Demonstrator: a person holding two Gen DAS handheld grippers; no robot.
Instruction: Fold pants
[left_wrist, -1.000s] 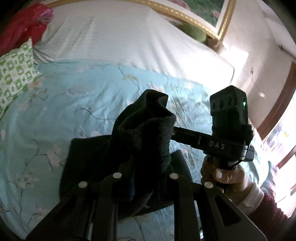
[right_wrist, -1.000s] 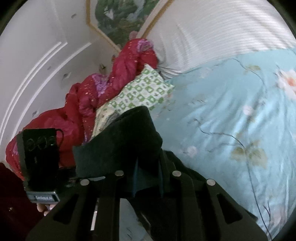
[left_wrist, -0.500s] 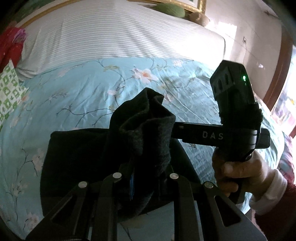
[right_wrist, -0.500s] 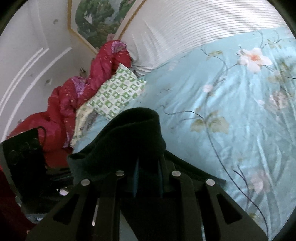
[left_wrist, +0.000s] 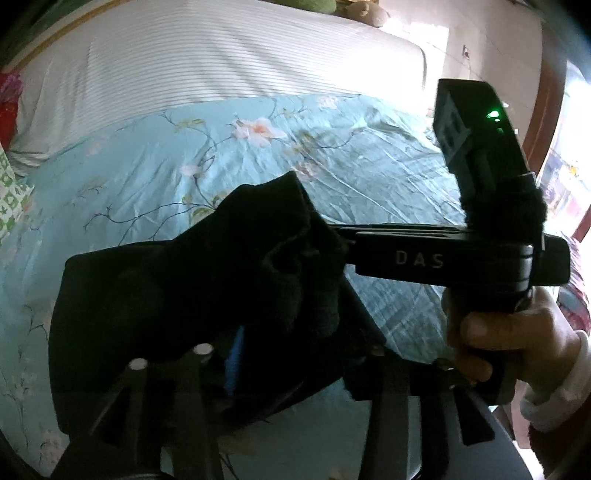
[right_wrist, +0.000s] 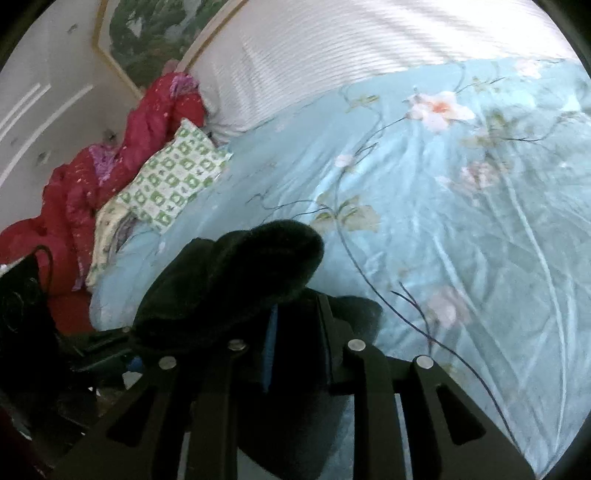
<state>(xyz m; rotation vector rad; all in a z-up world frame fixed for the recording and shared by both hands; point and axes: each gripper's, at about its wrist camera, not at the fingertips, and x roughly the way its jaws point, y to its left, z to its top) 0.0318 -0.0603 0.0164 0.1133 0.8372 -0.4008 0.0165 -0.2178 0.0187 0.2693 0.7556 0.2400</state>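
Note:
The dark pants (left_wrist: 166, 295) hang bunched over the light blue flowered bedspread (left_wrist: 332, 147). My left gripper (left_wrist: 236, 354) is shut on a thick fold of them; the fabric rises in a peak above the fingers and covers their tips. My right gripper (right_wrist: 273, 332) is shut on another fold of the pants (right_wrist: 240, 266), which humps over its fingers. In the left wrist view the right gripper's body (left_wrist: 461, 258) crosses from the right, held by a hand, its tip buried in the same cloth. Both grippers hold the pants close together, above the bed.
A white striped sheet (left_wrist: 221, 62) covers the far part of the bed. A green-and-white patterned pillow (right_wrist: 173, 181) and a red quilt (right_wrist: 110, 147) lie at the bed's left side. A framed picture (right_wrist: 147, 40) hangs on the wall. The bed's right edge meets a bright doorway.
Both grippers have moved forward over the bed with the pants still held. The views have swung right, showing more of the flowered bedspread, and the right gripper is closer to the left.

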